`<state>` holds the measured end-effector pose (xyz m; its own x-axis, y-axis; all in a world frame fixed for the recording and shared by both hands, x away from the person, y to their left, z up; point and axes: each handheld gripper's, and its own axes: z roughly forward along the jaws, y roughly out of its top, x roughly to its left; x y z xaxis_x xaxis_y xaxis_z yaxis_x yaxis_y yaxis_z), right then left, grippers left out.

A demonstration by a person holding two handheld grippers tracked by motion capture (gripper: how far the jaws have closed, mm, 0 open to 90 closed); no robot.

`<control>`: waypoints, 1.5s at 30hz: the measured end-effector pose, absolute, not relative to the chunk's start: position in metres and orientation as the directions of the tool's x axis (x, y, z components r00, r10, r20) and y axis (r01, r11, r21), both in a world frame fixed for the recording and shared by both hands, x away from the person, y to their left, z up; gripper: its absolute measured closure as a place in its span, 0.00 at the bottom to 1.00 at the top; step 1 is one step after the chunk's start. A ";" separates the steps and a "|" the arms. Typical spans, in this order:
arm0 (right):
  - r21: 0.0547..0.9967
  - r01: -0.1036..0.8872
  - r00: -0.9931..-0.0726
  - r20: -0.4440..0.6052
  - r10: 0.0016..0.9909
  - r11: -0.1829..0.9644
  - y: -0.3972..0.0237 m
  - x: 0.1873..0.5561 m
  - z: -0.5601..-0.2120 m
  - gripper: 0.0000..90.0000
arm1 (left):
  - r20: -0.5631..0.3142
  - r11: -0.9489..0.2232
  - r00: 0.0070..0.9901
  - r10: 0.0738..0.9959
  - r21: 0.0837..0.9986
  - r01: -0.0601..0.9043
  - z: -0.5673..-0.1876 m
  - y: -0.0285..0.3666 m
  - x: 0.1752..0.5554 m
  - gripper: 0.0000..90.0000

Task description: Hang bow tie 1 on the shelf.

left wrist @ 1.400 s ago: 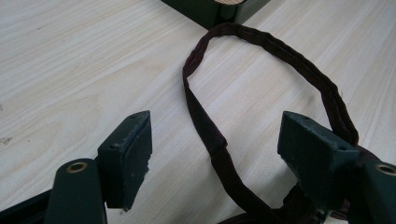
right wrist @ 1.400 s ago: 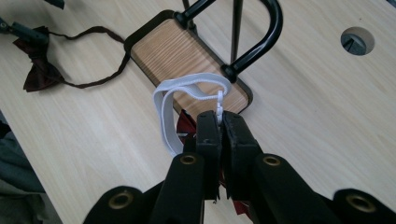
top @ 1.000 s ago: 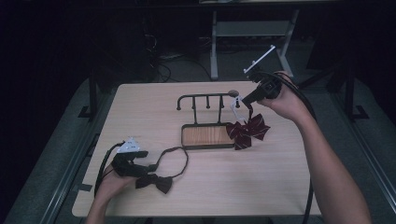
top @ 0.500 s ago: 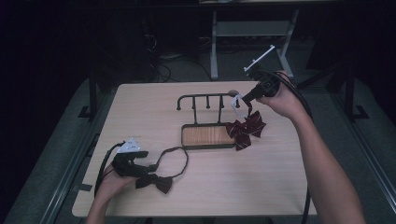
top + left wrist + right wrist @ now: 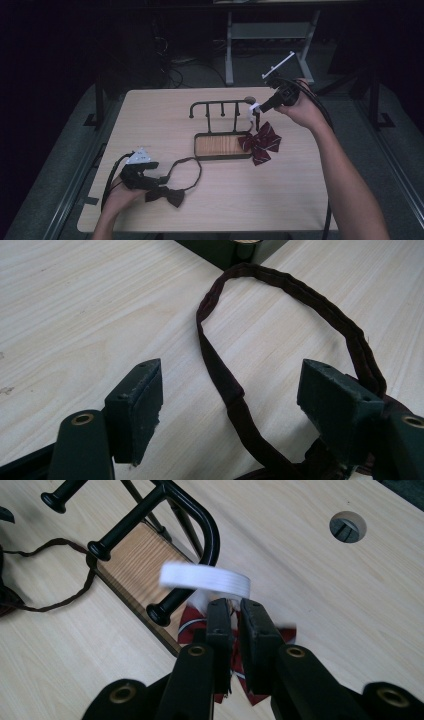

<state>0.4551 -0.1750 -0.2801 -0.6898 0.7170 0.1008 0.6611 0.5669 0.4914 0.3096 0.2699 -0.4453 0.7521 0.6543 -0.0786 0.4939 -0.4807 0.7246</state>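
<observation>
At the left of the table [image 5: 150, 110], the left gripper [image 5: 150, 181] is rested low with its jaws spread wide and nothing clamped. The dark bow tie [image 5: 166, 195] lies just beside it, and its strap [image 5: 220, 380] loops across the wood between the open pads. This placement appears to keep the tie within reach for a later pickup.

At centre stands the black hook rack [image 5: 222, 107] on its wooden base tray [image 5: 220, 146]. The tray is seen to hold nothing inside; one wing of the red striped bow [image 5: 261, 141] overlaps its right end.

At the right, the right gripper [image 5: 257, 107] is held raised beside the rack's end post. Its jaws have just been easing apart, yet the white elastic band [image 5: 205, 578] of the red bow remains pinched between the pads. The band is judged to be lifted so that it can be hooked over the rack.
</observation>
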 end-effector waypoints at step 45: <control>0.555 0.648 -0.721 0.225 0.655 0.522 -0.221 0.390 -0.348 0.54 | -0.069 -0.494 0.751 0.656 0.714 0.497 -0.446 0.268 0.309 0.30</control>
